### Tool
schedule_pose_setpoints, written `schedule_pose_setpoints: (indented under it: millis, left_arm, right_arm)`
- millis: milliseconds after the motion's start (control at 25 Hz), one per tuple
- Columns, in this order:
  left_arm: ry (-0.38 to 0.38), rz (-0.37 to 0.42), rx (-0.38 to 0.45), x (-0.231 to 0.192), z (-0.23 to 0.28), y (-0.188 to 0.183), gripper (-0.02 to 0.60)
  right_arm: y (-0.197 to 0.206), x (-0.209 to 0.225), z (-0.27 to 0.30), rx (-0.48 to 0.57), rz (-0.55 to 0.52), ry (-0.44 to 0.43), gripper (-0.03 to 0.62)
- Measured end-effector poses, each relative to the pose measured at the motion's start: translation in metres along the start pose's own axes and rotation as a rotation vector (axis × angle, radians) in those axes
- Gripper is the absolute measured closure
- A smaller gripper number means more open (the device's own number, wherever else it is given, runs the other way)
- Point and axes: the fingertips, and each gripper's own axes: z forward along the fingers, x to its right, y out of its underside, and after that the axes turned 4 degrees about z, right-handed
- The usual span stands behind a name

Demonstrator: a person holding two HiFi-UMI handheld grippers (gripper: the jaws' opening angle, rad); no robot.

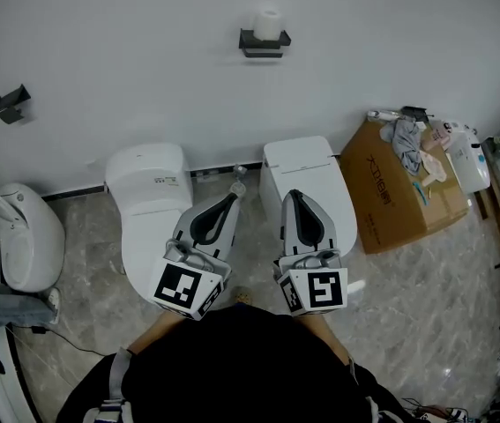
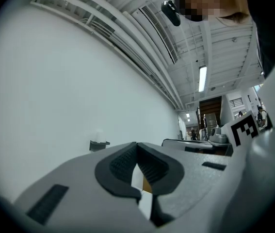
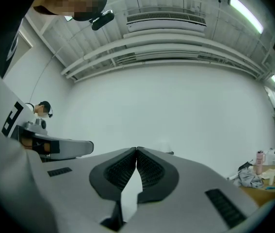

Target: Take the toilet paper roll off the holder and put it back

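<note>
Nearest the head camera was the person's black top [image 1: 232, 368], filling the bottom of the view. At the far left a small black bracket [image 1: 11, 104] hung on the white wall [image 1: 144, 42], and below it a white toilet-like fixture [image 1: 20, 236] stood on the grey marbled floor [image 1: 426, 307]. Next came a white toilet [image 1: 144, 201], and at its right edge the left hand-held gripper [image 1: 234, 197], its jaws closed on nothing. High on the wall, well apart from both grippers, the toilet paper roll [image 1: 269, 21] stood upright on its black holder [image 1: 264, 44]. The right hand-held gripper [image 1: 292, 194] was likewise closed and empty, overlapping a second white toilet [image 1: 307, 161] in the head view. Furthest right sat a cardboard box [image 1: 391, 201] with crumpled cloth [image 1: 404, 135] and small items on top.
</note>
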Motion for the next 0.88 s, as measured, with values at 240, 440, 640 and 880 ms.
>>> schedule_pose_setpoints:
  millis: [240, 440, 640, 880]
  left_arm:
    - [-0.072, -0.002, 0.0, -0.008, 0.037, 0.006, 0.575]
    - [-0.114, 0.004, -0.005, -0.012, 0.059, 0.012, 0.575]
    - [-0.126, 0.01, -0.029, -0.011, 0.071, 0.022, 0.575]
    - [-0.127, 0.016, -0.037, -0.018, 0.085, 0.027, 0.575]
  right_arm:
    - [0.005, 0.031, 0.025, -0.009, 0.001, -0.06, 0.571]
    - [0.011, 0.051, 0.04, -0.015, 0.014, -0.091, 0.571]
    - [0.022, 0.058, 0.046, -0.026, 0.04, -0.111, 0.571]
    - [0.03, 0.068, 0.054, -0.036, 0.052, -0.102, 0.571]
